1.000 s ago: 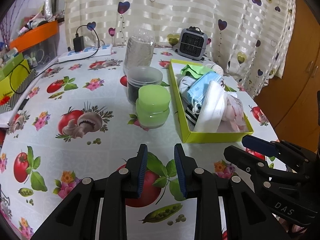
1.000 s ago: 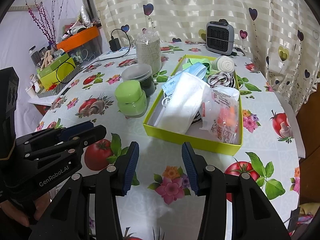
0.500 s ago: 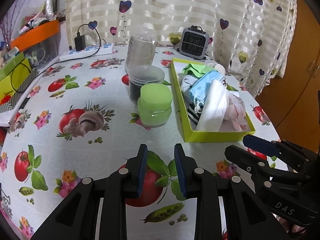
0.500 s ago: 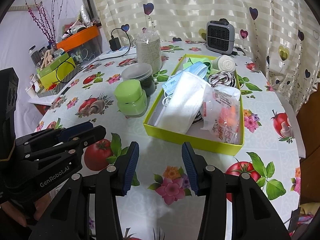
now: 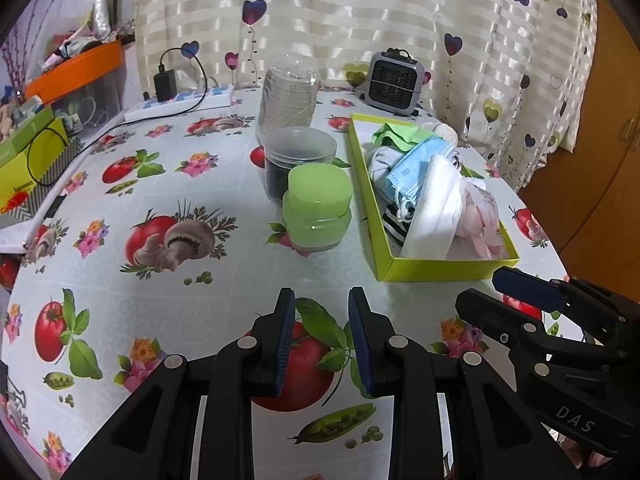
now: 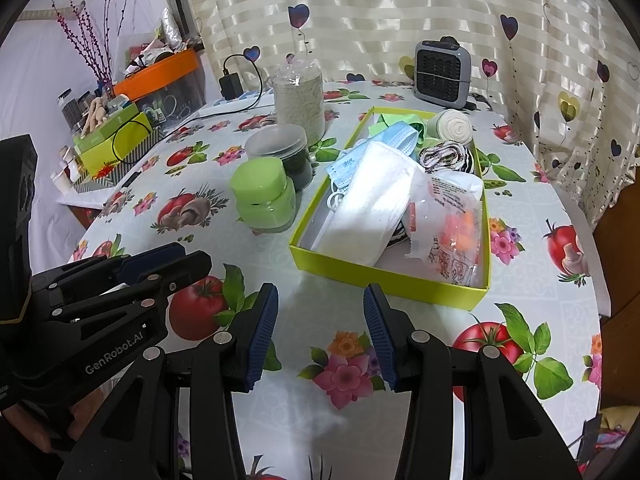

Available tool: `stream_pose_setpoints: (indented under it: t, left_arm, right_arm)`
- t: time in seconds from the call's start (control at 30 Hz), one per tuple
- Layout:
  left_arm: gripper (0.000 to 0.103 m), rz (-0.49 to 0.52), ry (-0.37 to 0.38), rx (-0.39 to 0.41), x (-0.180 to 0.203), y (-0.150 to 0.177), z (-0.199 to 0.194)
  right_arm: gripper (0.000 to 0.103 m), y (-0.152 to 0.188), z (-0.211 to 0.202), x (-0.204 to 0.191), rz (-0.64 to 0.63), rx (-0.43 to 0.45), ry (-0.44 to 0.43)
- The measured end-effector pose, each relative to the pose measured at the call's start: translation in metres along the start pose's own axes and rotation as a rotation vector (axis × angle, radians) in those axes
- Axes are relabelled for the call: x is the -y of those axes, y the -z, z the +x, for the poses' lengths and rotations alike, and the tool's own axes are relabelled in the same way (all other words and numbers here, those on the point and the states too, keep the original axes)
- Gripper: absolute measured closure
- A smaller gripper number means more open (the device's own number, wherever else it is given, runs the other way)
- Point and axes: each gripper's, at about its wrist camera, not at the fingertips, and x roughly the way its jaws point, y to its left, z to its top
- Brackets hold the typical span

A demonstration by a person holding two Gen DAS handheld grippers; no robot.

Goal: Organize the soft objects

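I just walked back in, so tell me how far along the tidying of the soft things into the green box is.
Mostly done, it seems: the green box already holds the blue face mask, white pad, striped cloth, bandage roll and plastic packet. Nothing is in hand: the left gripper and right gripper hover open and empty over the table. No loose soft item shows outside the box.

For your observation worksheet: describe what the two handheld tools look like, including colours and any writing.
Both the left tool and the right tool are black angular plastic with silver rivets and ribbed blue pads. White lettering reads "GenRobot.AI" on the left, "DAS" on the right.
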Motion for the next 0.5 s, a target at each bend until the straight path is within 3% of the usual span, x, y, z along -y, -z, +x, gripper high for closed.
stream_pose_setpoints:
  t: [0.5]
  left_arm:
    - [0.077, 0.0, 0.003, 0.002, 0.0006, -0.002, -0.0016]
  right_arm:
    - [0.057, 0.0003, 0.0, -0.0006, 0.0, 0.0, 0.0]
